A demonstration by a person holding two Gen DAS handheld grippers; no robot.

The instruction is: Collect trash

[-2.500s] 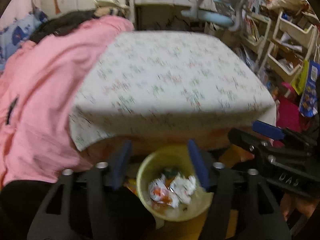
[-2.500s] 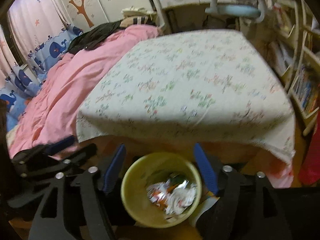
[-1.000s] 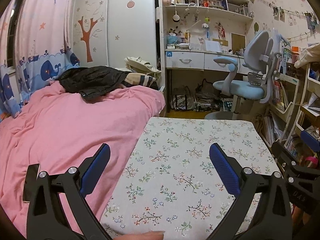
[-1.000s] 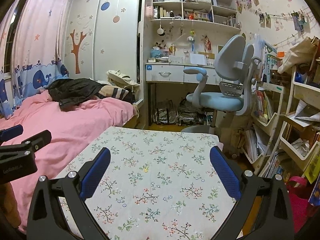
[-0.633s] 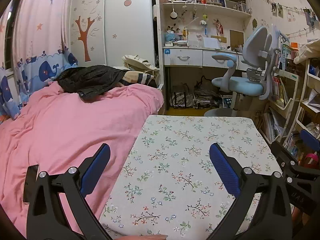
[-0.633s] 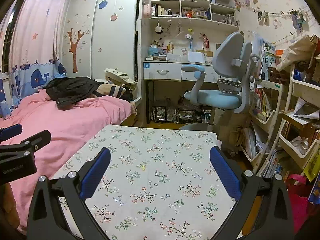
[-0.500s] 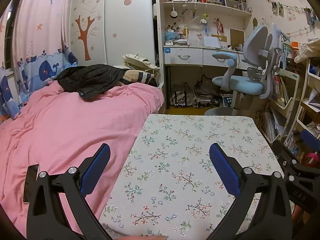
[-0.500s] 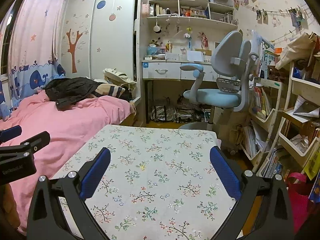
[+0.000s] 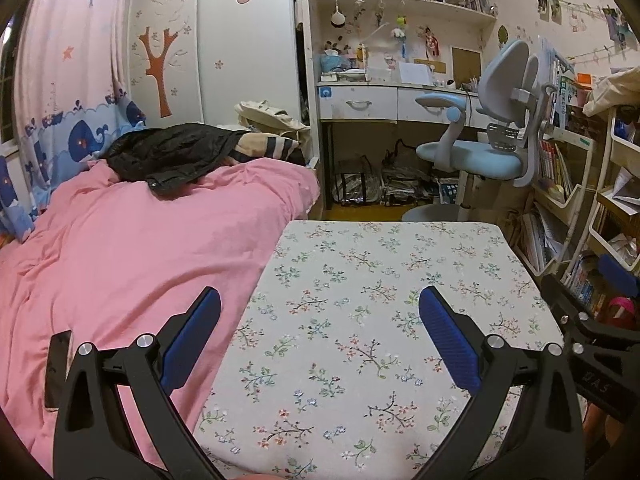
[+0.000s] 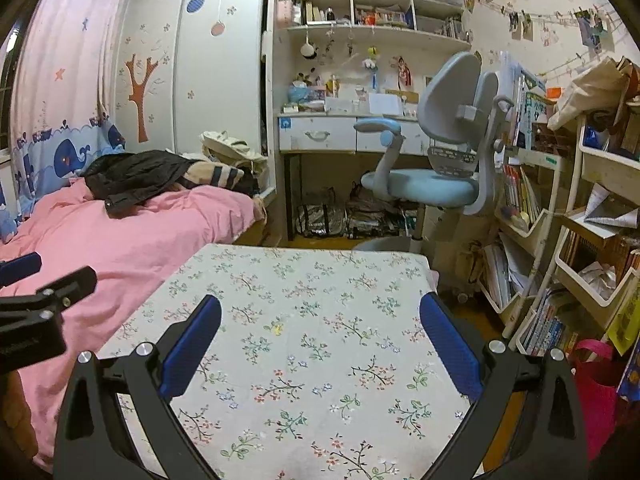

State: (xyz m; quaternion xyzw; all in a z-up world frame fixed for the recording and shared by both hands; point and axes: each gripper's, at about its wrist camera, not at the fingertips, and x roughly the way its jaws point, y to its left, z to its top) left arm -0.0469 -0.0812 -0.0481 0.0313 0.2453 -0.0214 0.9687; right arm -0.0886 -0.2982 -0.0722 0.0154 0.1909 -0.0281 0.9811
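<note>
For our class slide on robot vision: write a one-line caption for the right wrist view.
Open right gripper hovers empty over a floral-clothed table, pink bed beside it, desk chair beyond.

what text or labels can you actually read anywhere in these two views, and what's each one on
No text reads with certainty.
Embossed letters on the right gripper body, in the left wrist view: upside down, illegible.
Faint embossed lettering on the left gripper body, in the right wrist view: too faint.
Green-and-white poster beside the chair: print too small.
Book spines on the top shelves: too small.
Blue drawer sticker: a symbol, no words.
</note>
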